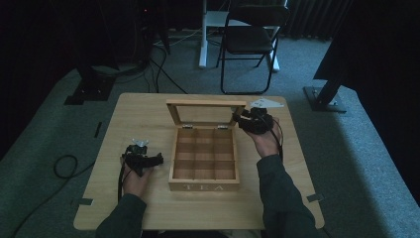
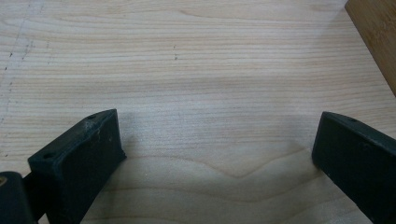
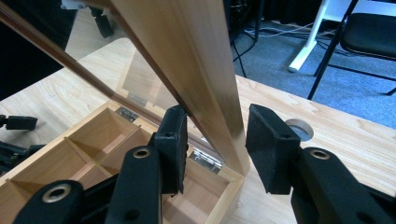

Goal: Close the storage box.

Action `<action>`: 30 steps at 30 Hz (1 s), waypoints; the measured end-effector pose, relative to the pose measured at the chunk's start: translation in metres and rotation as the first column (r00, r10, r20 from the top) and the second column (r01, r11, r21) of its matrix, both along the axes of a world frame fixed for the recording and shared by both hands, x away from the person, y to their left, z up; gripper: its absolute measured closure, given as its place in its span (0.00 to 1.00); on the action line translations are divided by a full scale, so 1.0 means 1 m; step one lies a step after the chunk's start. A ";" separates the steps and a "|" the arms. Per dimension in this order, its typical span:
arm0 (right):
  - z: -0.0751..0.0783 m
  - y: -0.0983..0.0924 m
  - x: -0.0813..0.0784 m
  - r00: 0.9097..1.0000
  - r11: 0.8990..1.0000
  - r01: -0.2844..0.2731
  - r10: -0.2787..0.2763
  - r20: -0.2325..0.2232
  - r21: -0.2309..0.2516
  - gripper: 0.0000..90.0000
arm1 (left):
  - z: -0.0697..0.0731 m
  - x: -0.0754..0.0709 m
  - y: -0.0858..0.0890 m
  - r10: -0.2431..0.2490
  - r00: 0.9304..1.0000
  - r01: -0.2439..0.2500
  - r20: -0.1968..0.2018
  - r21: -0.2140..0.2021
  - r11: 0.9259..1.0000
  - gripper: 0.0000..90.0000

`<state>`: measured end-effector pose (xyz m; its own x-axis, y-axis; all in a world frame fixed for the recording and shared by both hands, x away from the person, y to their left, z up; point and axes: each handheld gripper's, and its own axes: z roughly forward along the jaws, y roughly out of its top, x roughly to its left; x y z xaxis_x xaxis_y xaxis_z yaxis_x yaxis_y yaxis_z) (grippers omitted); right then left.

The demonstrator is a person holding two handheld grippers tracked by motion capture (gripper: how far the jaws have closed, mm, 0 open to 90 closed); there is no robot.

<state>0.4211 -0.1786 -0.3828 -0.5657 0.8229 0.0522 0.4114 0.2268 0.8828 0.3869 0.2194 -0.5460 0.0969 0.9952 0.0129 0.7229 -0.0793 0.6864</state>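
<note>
The light wooden tea box (image 1: pixel 204 171) with nine square compartments and "TEA" on its front wall stands in the middle of the pale wooden worktop (image 1: pixel 148 106), its glass-paned lid (image 1: pixel 205 112) raised on two small metal hinges at the back. The right tool (image 1: pixel 241 118) sits at the lid's right-hand edge, near the back right corner of the box. In the right gripper view the lid's wooden frame (image 3: pixel 196 60) runs between this tool's (image 3: pixel 215 142) two black jaws. The left jaw stands on the glass side close against the frame, while a clear gap shows between the right jaw and the frame's outer face, so the tool is partly open around the lid and does not clamp it.

The left tool (image 1: pixel 148 159) rests well apart from the box, to its left on the worktop. In the left gripper view its (image 2: pixel 218 142) jaws stand wide apart over bare wood with nothing between them, and a corner of the box wall (image 2: pixel 376 39) shows at the upper right.

The high view is dim, so the contact at the lid is hard to read there. The right gripper view cuts off the top of the lid and the front of the box. Whether the left jaw truly touches the glass, I cannot tell.

The box's lettered front faces the person; its long axis runs across the worktop. The lid leans slightly back, its long edge parallel to the box's back wall.
</note>
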 end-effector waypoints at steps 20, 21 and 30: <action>-0.001 0.000 -0.018 1.000 1.000 -0.011 0.011 -0.003 0.008 0.63 | 0.000 0.000 -0.001 0.006 1.000 -0.006 0.004 -0.007 1.000 0.02; -0.001 0.000 -0.019 1.000 1.000 -0.012 0.012 -0.004 0.009 0.63 | 0.000 0.000 0.000 0.004 1.000 -0.004 0.002 -0.004 1.000 0.02; -0.004 0.001 -0.028 1.000 1.000 -0.014 0.014 -0.003 -0.013 0.62 | 0.000 0.000 0.000 0.002 1.000 -0.002 -0.002 0.001 1.000 0.02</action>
<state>0.3936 -0.1776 -0.3866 -0.5772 0.8154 0.0432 0.4103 0.2438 0.8788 0.3867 0.2193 -0.5459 0.0950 0.9954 0.0137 0.7241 -0.0785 0.6852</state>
